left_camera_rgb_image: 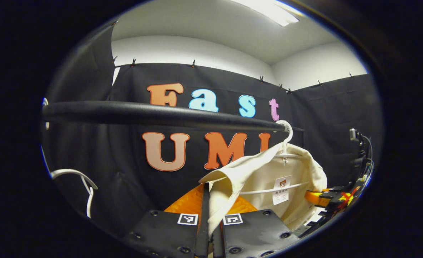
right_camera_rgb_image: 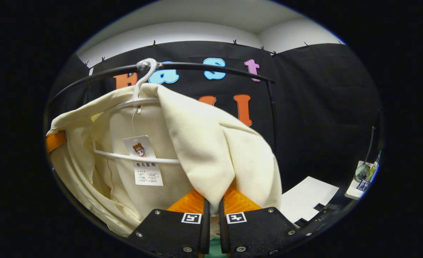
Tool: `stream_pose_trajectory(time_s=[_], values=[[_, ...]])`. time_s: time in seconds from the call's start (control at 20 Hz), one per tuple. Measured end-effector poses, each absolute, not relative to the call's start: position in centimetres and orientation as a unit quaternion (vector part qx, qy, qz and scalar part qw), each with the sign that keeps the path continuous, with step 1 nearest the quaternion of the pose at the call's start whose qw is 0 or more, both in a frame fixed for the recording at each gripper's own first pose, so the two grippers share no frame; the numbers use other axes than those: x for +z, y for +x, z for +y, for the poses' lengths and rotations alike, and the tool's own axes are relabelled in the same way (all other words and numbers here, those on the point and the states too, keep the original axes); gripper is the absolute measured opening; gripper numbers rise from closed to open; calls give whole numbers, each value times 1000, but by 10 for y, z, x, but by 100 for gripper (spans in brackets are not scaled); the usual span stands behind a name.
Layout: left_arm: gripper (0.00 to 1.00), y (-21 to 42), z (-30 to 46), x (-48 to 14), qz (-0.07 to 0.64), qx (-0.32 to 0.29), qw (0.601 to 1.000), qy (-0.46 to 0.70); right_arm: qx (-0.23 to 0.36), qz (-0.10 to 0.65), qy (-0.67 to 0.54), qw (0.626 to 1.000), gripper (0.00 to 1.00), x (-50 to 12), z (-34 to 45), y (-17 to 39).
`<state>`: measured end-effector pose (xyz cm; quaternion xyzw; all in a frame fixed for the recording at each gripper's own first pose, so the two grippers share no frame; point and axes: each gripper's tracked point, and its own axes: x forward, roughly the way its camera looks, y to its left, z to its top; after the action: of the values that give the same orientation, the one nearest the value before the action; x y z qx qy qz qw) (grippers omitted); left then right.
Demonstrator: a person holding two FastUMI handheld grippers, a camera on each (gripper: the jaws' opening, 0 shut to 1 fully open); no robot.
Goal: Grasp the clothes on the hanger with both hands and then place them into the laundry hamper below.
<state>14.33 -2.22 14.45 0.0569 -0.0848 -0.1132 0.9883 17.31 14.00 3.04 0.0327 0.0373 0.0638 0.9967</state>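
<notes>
Left gripper view: my left gripper (left_camera_rgb_image: 208,200) has its fingers (left_camera_rgb_image: 188,202) pinched together on a fold of the cream shirt (left_camera_rgb_image: 265,172), cloth running down between them. Shirt hangs on a white hanger (left_camera_rgb_image: 286,134) hooked over the black rail (left_camera_rgb_image: 154,114), far right end. Right gripper (left_camera_rgb_image: 335,198) shows beyond the shirt's other side. A second hanger (left_camera_rgb_image: 86,182) dangles bare at left. Risk: I hold only a thin edge, so a hard pull could slip it out, or drag the hanger off the rail with the shirt.

Right gripper view: my right gripper (right_camera_rgb_image: 211,200) is clamped on the shirt's (right_camera_rgb_image: 204,143) front edge, fabric wedged between both fingers (right_camera_rgb_image: 188,202). Hanger (right_camera_rgb_image: 141,77) sits inside the collar, crossbar across the chest; it may snag if both sides aren't lifted evenly. Hamper unseen, so the drop is blind. A paper tag (right_camera_rgb_image: 145,161) hangs inside with a cartoon figure and small print, too small to read.
</notes>
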Motion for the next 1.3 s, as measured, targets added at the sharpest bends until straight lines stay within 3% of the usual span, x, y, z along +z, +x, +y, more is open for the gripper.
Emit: stream_pose_trajectory(time_s=[0.4,1.0,1.3], values=[[11,150,-2,174,-113,-76,989,63,58,-76,-29,995,1,168,64,157],[11,169,19,159,-100,-33,993,59,138,-40,-67,987,0,181,57,215],[14,175,28,150,-103,39,989,102,175,-25,-122,977,0,187,55,249]])
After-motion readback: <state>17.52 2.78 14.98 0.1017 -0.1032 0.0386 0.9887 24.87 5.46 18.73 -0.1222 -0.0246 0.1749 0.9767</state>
